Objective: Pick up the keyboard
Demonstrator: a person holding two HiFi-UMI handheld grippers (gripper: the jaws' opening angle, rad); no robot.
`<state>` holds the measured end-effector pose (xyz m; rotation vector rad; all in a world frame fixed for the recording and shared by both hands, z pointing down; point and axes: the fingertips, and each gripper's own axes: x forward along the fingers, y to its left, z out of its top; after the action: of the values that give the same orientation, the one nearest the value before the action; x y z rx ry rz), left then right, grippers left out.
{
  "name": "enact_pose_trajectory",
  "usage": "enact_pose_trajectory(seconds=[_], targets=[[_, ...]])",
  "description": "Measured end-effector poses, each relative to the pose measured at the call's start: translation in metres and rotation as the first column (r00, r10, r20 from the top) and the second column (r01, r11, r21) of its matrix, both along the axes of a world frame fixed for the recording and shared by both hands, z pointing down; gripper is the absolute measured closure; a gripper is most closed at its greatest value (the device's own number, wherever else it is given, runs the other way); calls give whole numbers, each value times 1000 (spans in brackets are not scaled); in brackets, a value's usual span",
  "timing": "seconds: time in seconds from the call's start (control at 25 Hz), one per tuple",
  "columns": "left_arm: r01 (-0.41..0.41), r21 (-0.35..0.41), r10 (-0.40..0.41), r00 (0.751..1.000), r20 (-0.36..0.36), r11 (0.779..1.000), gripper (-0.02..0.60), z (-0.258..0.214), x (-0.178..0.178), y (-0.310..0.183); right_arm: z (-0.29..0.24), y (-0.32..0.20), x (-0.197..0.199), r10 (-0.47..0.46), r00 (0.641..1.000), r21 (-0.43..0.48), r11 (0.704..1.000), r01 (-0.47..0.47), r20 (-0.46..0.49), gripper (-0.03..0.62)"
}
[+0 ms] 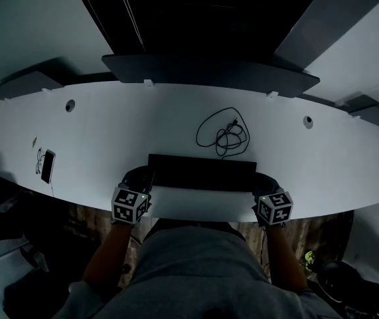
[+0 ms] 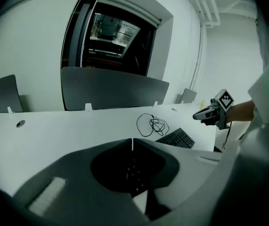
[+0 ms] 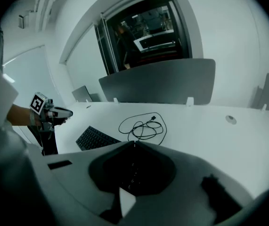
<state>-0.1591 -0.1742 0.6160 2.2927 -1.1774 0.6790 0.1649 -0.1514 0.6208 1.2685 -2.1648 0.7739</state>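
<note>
The left hand-held gripper [image 1: 144, 176] and right hand-held gripper [image 1: 262, 181] are held at either end of the flat black keyboard [image 1: 202, 172], each with jaws pressed together. The keyboard is laid near the front edge of the smooth white tabletop [image 1: 109, 138]; beyond, a thin cable [image 1: 224, 135] is coiled.

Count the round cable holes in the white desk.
2. One round cable hole sits near the far left of the white desk; the other lies far right, past the coiled black cable. None seems hidden.

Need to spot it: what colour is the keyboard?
The keyboard is black, clearest in the head view.
</note>
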Motion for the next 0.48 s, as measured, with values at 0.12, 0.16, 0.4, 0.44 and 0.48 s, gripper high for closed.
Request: enact_pose_trajectory(seconds=[0.12,0.16,0.4,0.44,0.48], targets=[[15,-46,-15,1000,10,999,558,18,-8,-8,14,-7,10,29,1000,-22,999,-29,-4,588],[19,-60,-18,1000,15,998,555,25,-11,-11,19,-9,14,42,999,-28,999,-42,-8,588],[54,-154,-48,998,43,987,534,62,-27,-23,41,-16,24,79,996,-77,994,-82,-33,588],[52,-170,-45,998,48,984,523,69,-28,-24,44,-17,26,82,996,-86,993,-85,-40,586],[51,-186,-42,998,52,981,509,75,-28,-25,49,-18,28,85,995,-97,991,-89,-45,586]])
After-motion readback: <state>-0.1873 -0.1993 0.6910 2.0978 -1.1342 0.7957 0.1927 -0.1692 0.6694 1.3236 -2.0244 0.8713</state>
